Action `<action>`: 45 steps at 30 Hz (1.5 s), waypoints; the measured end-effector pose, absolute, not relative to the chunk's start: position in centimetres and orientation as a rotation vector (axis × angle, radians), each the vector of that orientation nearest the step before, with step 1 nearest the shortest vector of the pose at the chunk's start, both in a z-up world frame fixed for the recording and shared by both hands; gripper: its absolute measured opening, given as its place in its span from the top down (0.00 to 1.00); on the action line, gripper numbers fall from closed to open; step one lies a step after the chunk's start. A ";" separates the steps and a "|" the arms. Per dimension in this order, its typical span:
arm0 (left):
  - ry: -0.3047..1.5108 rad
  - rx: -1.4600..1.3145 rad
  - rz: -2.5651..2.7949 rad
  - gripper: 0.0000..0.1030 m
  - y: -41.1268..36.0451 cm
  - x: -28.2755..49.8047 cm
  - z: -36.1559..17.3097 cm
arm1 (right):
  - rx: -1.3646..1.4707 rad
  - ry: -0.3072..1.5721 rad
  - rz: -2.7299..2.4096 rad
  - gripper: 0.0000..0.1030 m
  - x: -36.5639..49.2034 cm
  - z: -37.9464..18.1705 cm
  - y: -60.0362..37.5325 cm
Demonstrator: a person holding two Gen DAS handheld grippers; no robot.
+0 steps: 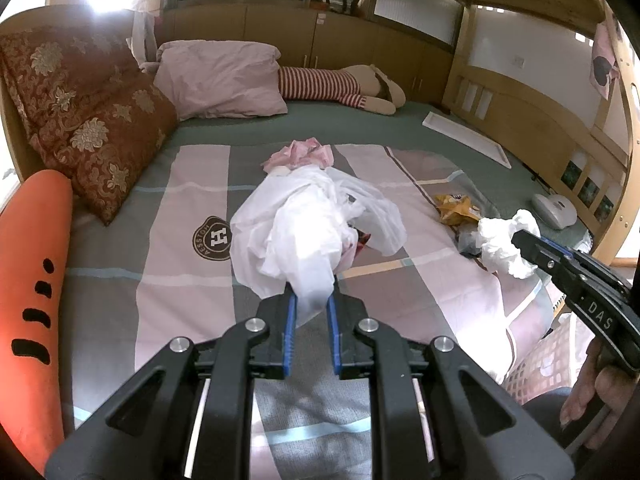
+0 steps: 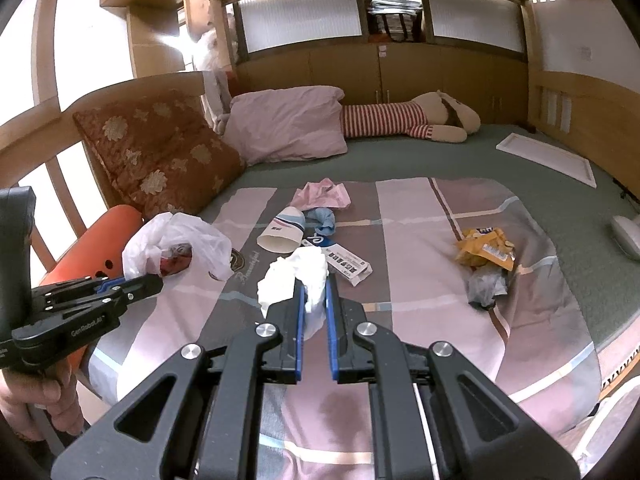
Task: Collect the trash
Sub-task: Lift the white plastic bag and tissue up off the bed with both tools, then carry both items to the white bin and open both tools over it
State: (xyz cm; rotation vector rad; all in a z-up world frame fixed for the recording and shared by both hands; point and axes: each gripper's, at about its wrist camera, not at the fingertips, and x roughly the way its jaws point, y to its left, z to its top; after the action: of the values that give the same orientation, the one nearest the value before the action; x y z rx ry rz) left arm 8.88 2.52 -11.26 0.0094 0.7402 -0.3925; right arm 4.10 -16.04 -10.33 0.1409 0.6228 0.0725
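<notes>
My left gripper (image 1: pixel 311 304) is shut on the edge of a thin white plastic bag (image 1: pixel 304 224), which hangs open over the bed with dark and red scraps inside. From the right wrist view the same bag (image 2: pixel 176 240) and left gripper (image 2: pixel 154 280) sit at the left. My right gripper (image 2: pixel 314 300) is shut on a crumpled white tissue (image 2: pixel 292 276); that tissue (image 1: pixel 504 244) also shows at the right in the left wrist view. Loose on the quilt lie a paper cup (image 2: pixel 280 234), a printed carton (image 2: pixel 346 264), a blue rag (image 2: pixel 324 220), pink wrapping (image 2: pixel 322 196), a yellow snack packet (image 2: pixel 486 252) and a grey crumpled bag (image 2: pixel 486 284).
The bed has a patchwork quilt (image 2: pixel 420 224) over a green sheet, a red floral cushion (image 2: pixel 156 160), a pink pillow (image 2: pixel 288 128), a striped plush toy (image 2: pixel 404 120) and an orange carrot bolster (image 1: pixel 32 280). A white frame (image 2: pixel 548 158) and a white device (image 1: pixel 554 208) lie at the right, by the wooden rail.
</notes>
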 end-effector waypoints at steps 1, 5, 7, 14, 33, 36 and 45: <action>0.741 0.010 -0.393 0.86 2.5 8.9 -11.3 | 0.141 0.625 0.074 0.90 4.1 -10.4 -16.0; 0.742 0.011 -0.393 0.86 2.5 8.8 -11.3 | 0.141 0.625 0.074 0.90 4.1 -10.4 -16.0; 0.743 0.010 -0.394 0.86 2.5 8.8 -11.3 | 0.142 0.625 0.074 0.90 4.1 -10.4 -16.0; 0.750 0.016 -0.396 0.86 2.5 8.8 -11.7 | 0.142 0.627 0.074 0.90 4.2 -10.4 -16.0; 0.753 0.052 -0.488 0.85 0.6 7.9 -11.7 | 0.211 0.518 -0.189 0.90 -8.3 -7.5 -26.3; 0.751 0.075 -0.562 0.85 -1.3 7.0 -11.6 | 0.198 0.565 -0.330 0.90 -13.0 -8.5 -30.3; 0.755 0.195 -0.843 0.86 -12.7 0.4 -9.9 | 0.374 0.693 -0.530 0.34 -20.9 -13.0 -38.2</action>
State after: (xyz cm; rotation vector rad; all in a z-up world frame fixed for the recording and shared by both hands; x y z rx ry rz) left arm 0.44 -12.73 -9.91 0.1947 0.7552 -0.8434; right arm -20.95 -38.18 -12.97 0.3740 0.6929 -0.5303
